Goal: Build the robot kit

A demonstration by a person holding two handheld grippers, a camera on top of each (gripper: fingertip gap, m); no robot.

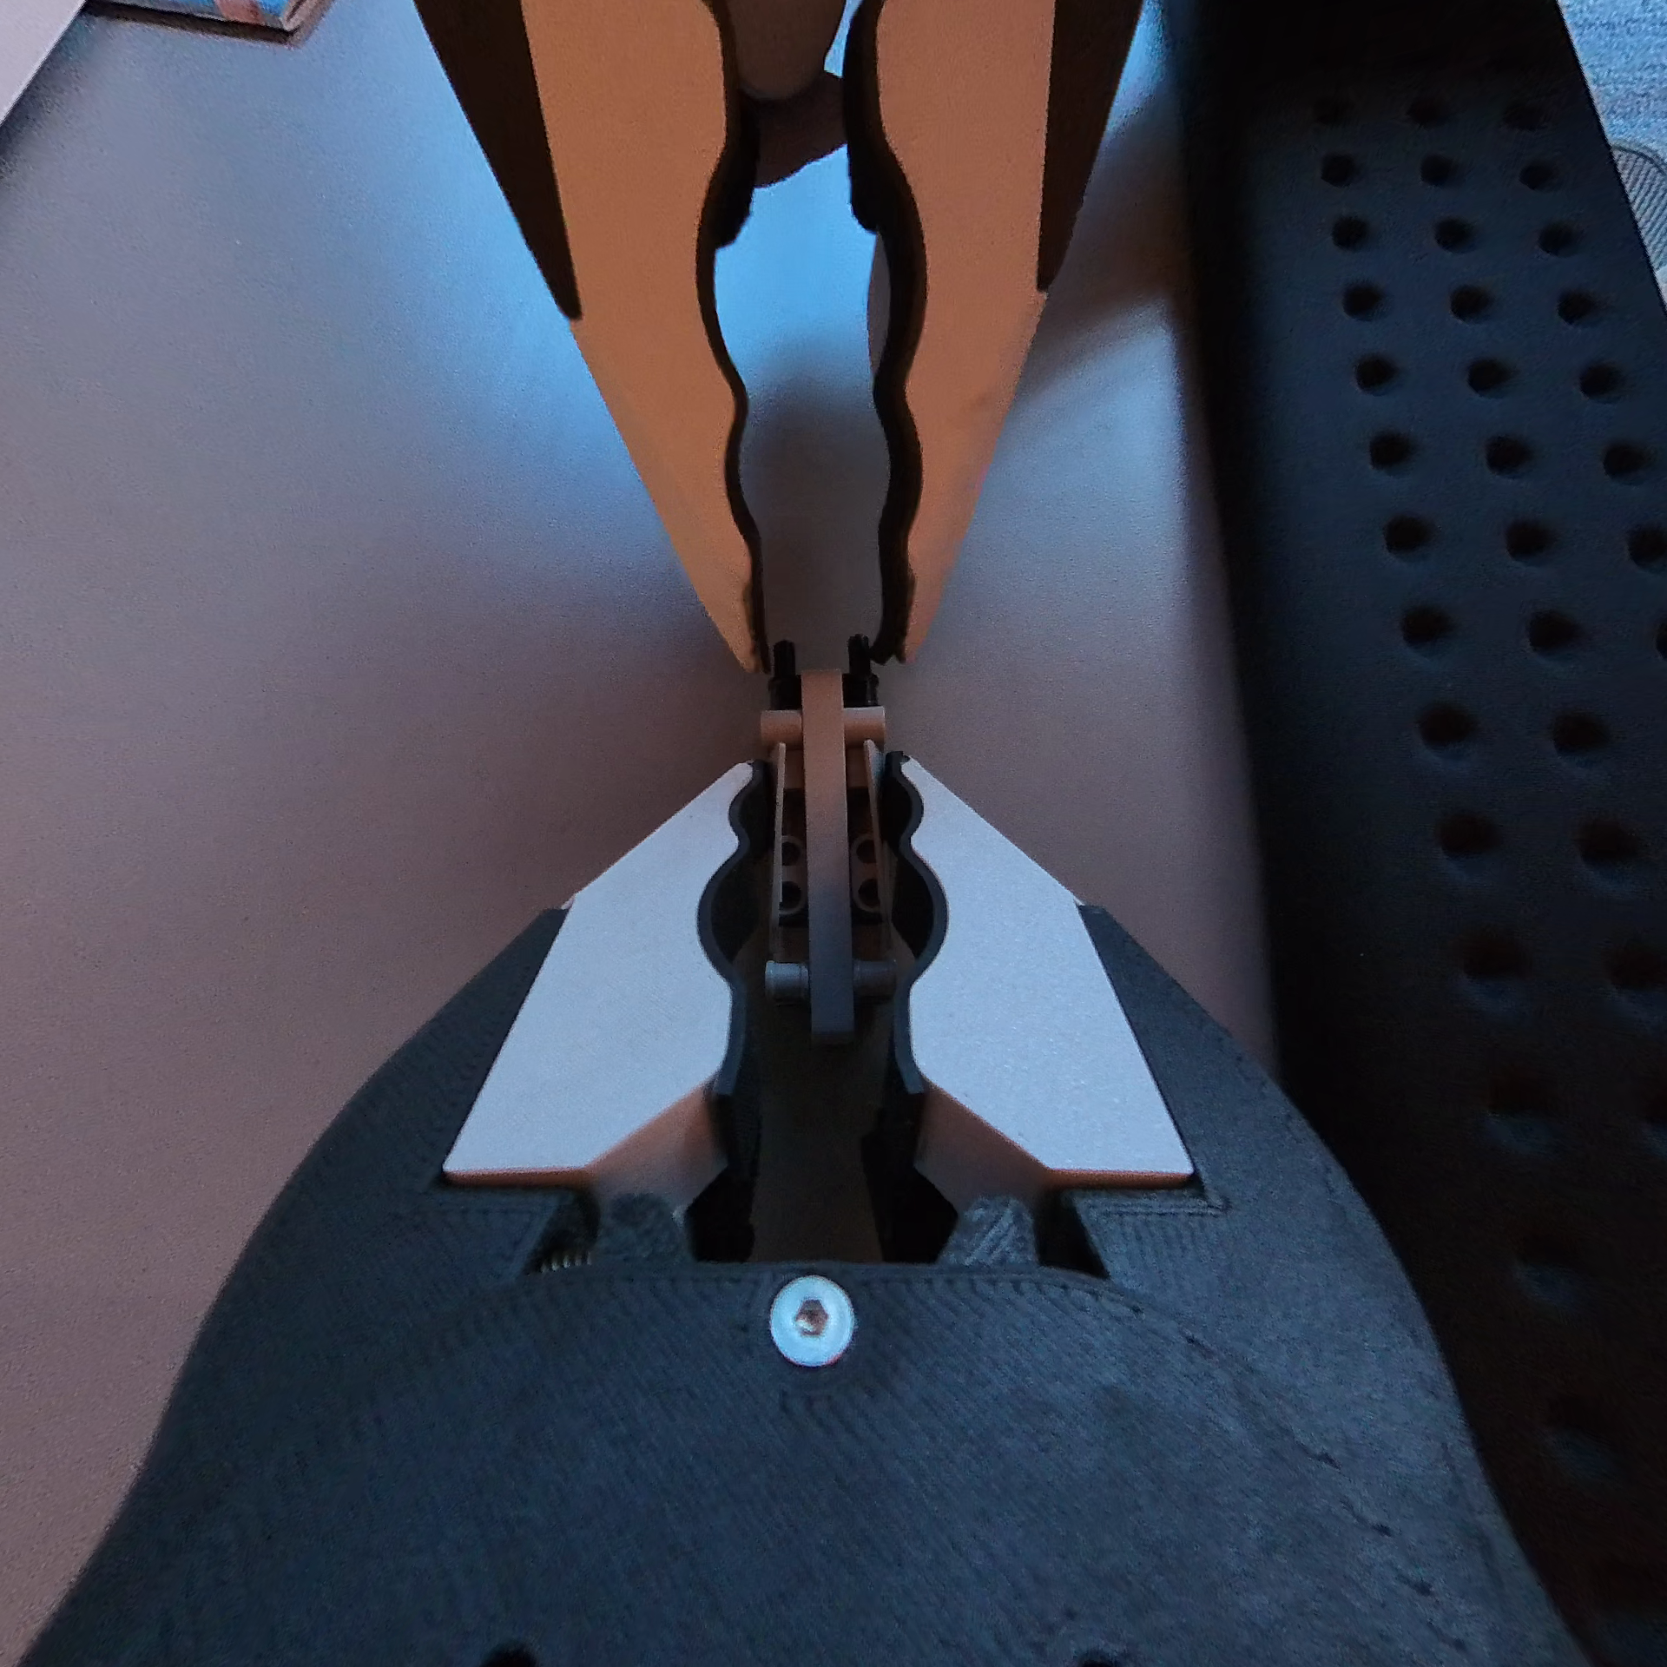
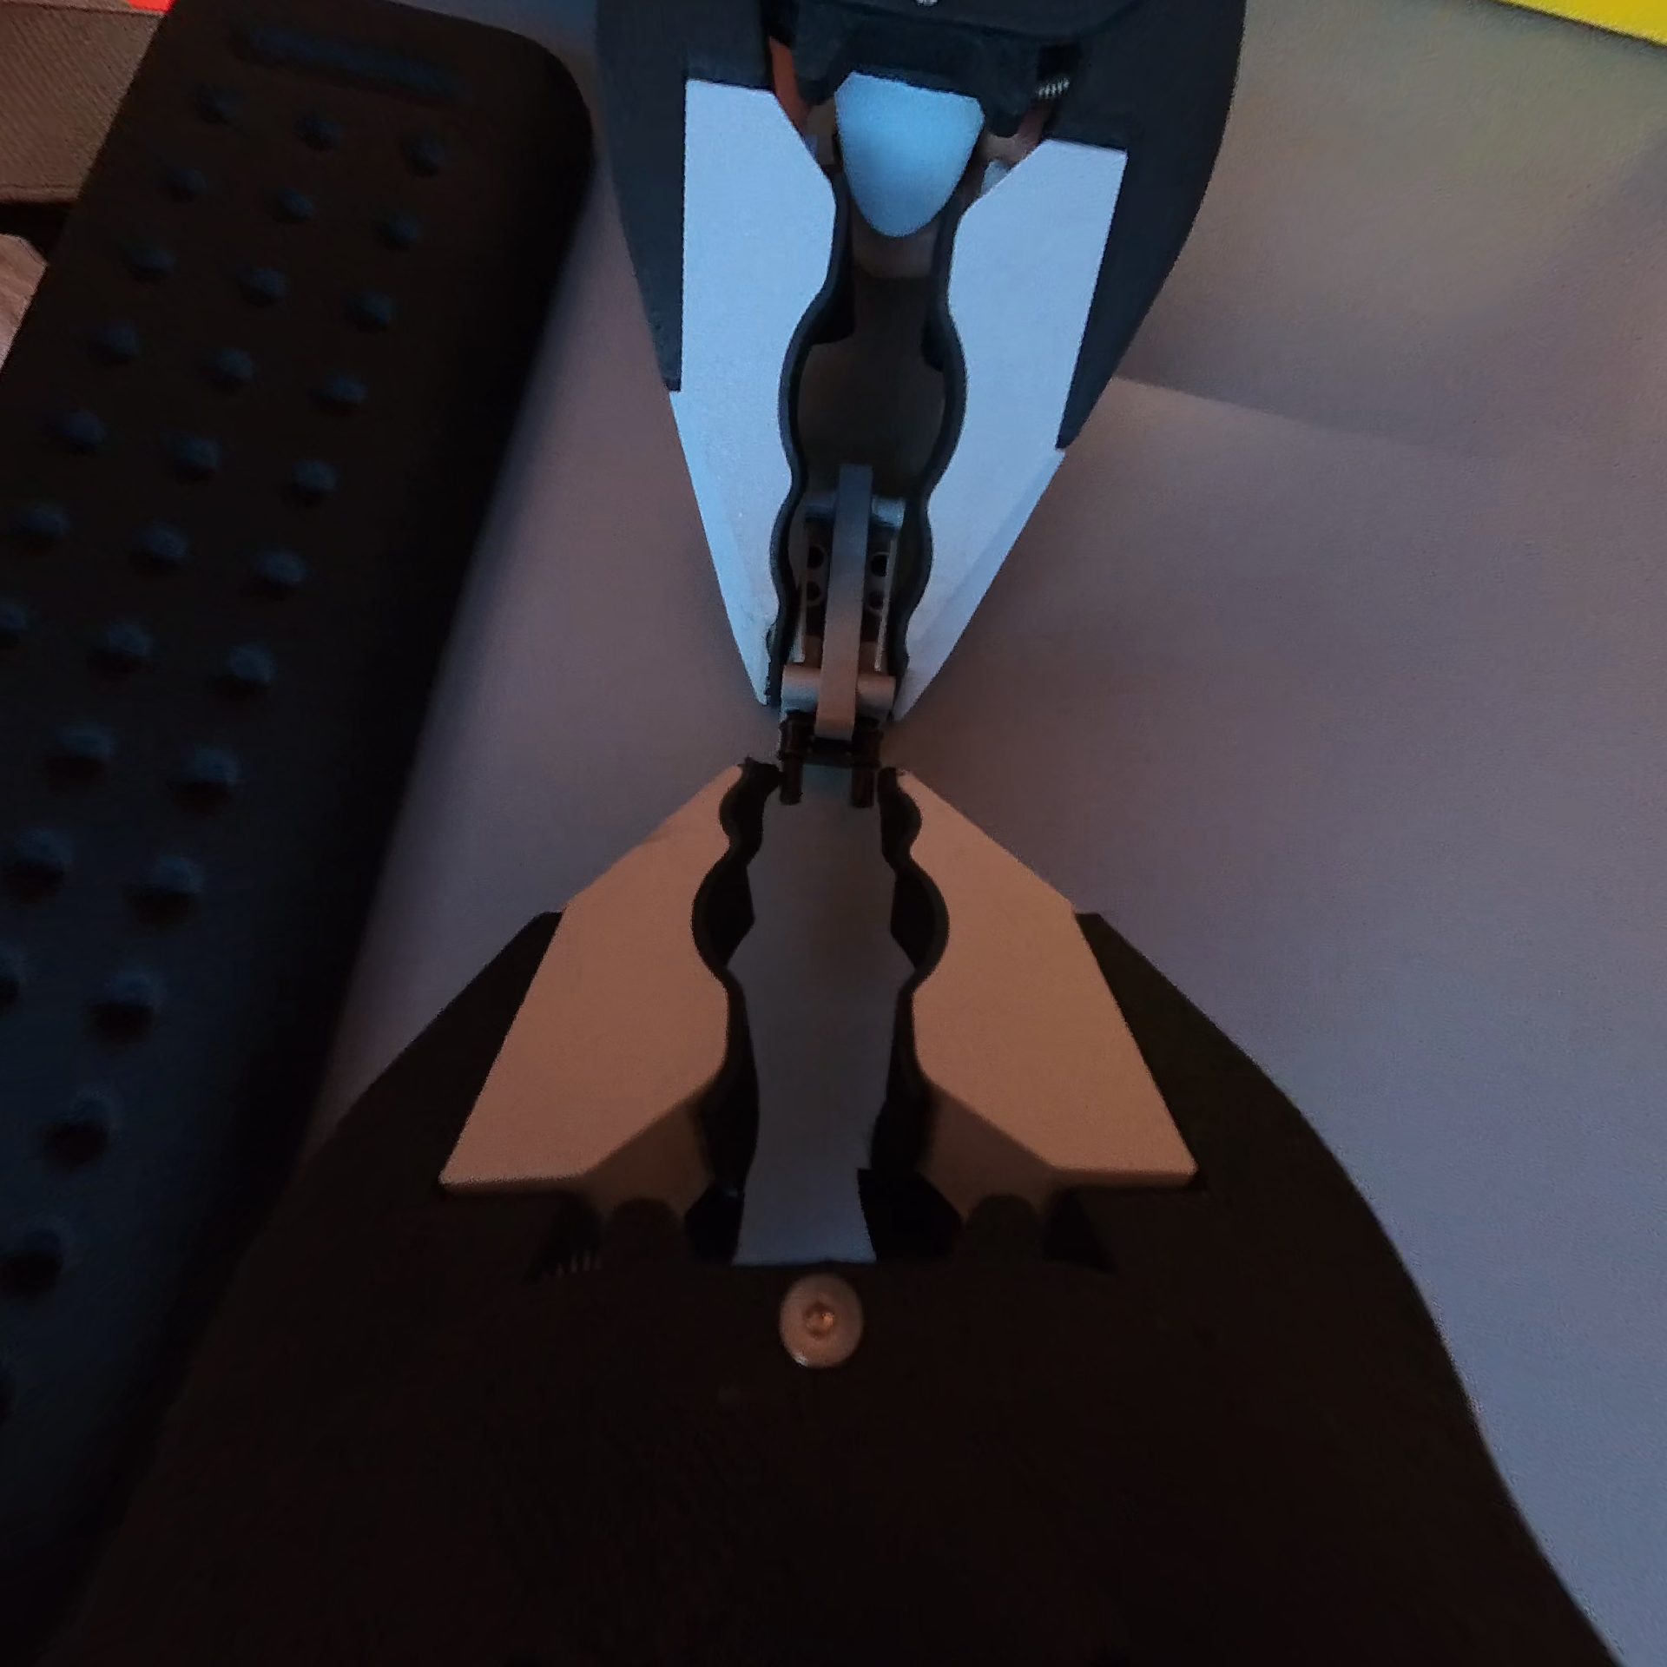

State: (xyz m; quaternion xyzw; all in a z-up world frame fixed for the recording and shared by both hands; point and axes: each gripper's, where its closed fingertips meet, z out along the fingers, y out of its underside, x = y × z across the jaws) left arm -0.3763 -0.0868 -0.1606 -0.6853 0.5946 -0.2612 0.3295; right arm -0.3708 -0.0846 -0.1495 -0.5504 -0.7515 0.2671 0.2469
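A: Pale tabletop [image 1: 271, 631] lying under everything; black perforated mat [image 1: 1488, 631] running along one edge.

B: And the grippers?

A: Left gripper [image 1: 825, 767] clamping a small grey building-toy linkage [image 1: 825, 866], long axis pointing straight along its fingers toward the right gripper [image 2: 825, 776]. Right one is facing it tip to tip, jaws parted, its tips just flanking the linkage's black pins [image 2: 789, 762], apparently not gripping.

Black dotted mat [image 1: 1479, 631] cropped, yellow corner [image 2: 1533, 27] cropped
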